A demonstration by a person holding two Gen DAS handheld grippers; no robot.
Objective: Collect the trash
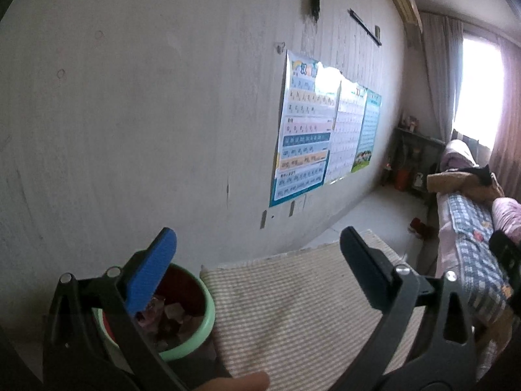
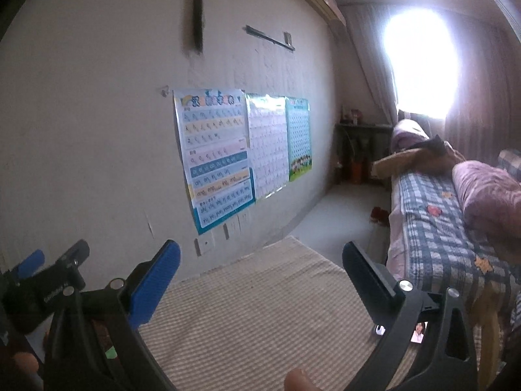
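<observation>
I hold both claws up in front of a pale wall [image 1: 130, 130], and nothing is between their fingers. My left claw [image 1: 257, 260] has its jaws wide apart; one finger has a blue pad [image 1: 153, 273] and the other is dark. Just under the blue pad, at the near left, stands a trash bin [image 1: 195, 339] with a mint-green rim and a dark red inside, and crumpled trash [image 1: 169, 319] in pinkish and pale colours lies in it. The bin is touching or just beside the left edge of a striped beige cloth [image 1: 293, 309] that covers a flat surface before me; I cannot tell if it is a table or a mattress under the cloth. My right claw [image 2: 260, 267] also has its jaws wide apart, over the same striped cloth [image 2: 254, 319], and it holds nothing. In the right wrist view my left claw [image 2: 52, 280] shows at the left edge. On the wall hang three learning posters [image 2: 215, 156] side by side. At the right is a bed [image 2: 433, 234] with a blue checked cover and a pink quilt [image 2: 488, 192] on it. Far behind, a bright window [image 2: 420, 62] with curtains shines strongly. Near my right claw a small card with a photo [image 2: 418, 332] lies on the cloth
</observation>
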